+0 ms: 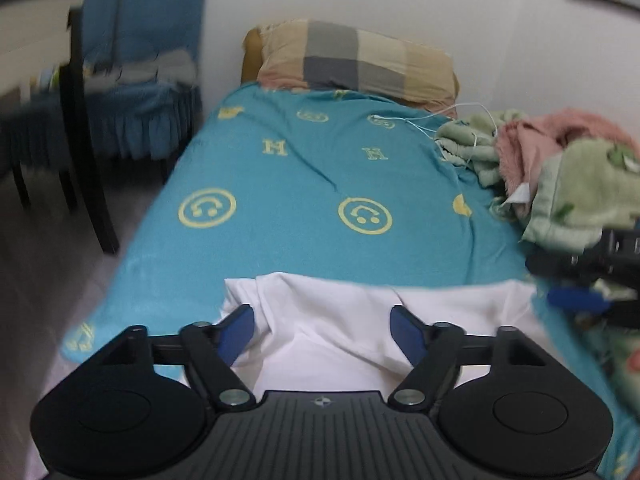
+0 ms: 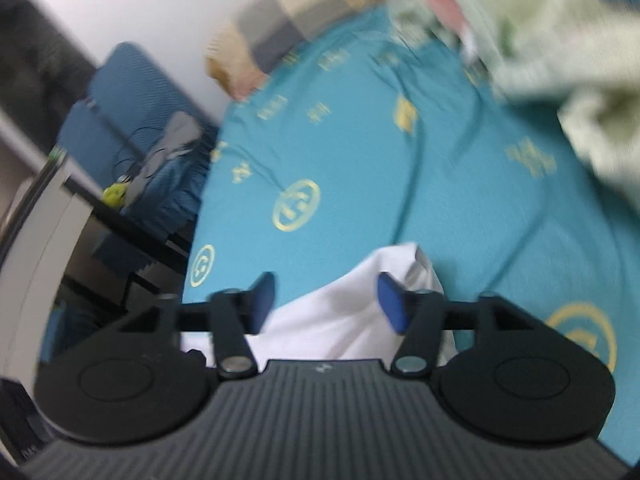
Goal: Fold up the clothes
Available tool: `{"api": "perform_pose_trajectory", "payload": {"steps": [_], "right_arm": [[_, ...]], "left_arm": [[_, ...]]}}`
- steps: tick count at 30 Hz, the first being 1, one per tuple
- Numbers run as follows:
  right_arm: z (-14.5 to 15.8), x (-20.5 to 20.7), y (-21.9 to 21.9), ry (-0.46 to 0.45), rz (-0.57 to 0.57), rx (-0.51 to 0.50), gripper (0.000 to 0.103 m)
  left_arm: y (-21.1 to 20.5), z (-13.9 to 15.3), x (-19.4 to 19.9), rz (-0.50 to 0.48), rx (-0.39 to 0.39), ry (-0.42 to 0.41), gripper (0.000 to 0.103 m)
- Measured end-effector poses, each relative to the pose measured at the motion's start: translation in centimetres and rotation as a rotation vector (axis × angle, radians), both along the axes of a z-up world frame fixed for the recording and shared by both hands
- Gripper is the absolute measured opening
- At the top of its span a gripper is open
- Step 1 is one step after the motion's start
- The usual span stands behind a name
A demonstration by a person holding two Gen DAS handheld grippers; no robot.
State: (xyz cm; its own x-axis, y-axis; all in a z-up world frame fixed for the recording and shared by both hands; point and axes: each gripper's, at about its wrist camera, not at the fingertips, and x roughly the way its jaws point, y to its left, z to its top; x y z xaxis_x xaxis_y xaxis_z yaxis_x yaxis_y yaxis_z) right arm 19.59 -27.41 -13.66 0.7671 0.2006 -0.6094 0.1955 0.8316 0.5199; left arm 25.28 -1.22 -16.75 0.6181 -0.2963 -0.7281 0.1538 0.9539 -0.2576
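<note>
A white garment (image 1: 340,316) lies flat on the near end of a bed with a turquoise sheet (image 1: 312,184). My left gripper (image 1: 324,332) is open, its blue pads spread above the garment's left part. The right gripper (image 1: 580,300) shows at the right edge of the left wrist view, beside the garment's right corner. In the blurred right wrist view my right gripper (image 2: 326,300) is open over a corner of the white garment (image 2: 340,312), with the cloth between the pads but not pinched.
A checked pillow (image 1: 360,60) lies at the head of the bed against the wall. A heap of green and pink clothes (image 1: 552,168) sits on the right side with a white cable. Blue-covered chairs (image 1: 140,60) and a dark table leg (image 1: 84,140) stand left of the bed.
</note>
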Motion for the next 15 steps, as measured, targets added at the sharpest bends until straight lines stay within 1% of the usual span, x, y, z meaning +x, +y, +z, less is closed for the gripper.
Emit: {"api": "perform_pose_trajectory", "payload": {"steps": [3,5,8,10,13,15], "right_arm": [[-0.3,1.1,1.2,0.006,0.072,-0.1,0.062],[-1.4,2.4,1.7,0.043,0.097,-0.135,0.062],[-3.5,4.7,2.4,0.106,0.124,-0.182,0.062],[-4.6,5.7,3.0,0.133,0.142,-0.218,0.062],[-4.8,5.7,3.6,0.132,0.153,-0.248,0.062],[-4.7,5.5,4.0,0.126,0.158,-0.261,0.062]], "left_arm": [[-0.8,-0.2,-0.2,-0.028,0.08,-0.025,0.077],[-1.2,-0.6,-0.1,-0.041,0.122,-0.032,0.077],[-1.2,-1.6,1.0,-0.036,0.128,-0.006,0.077],[-1.3,-1.8,1.0,-0.042,0.136,-0.009,0.077],[-1.4,-1.8,0.7,-0.052,0.149,-0.021,0.077],[-1.4,-1.3,0.0,-0.057,0.146,-0.033,0.076]]}}
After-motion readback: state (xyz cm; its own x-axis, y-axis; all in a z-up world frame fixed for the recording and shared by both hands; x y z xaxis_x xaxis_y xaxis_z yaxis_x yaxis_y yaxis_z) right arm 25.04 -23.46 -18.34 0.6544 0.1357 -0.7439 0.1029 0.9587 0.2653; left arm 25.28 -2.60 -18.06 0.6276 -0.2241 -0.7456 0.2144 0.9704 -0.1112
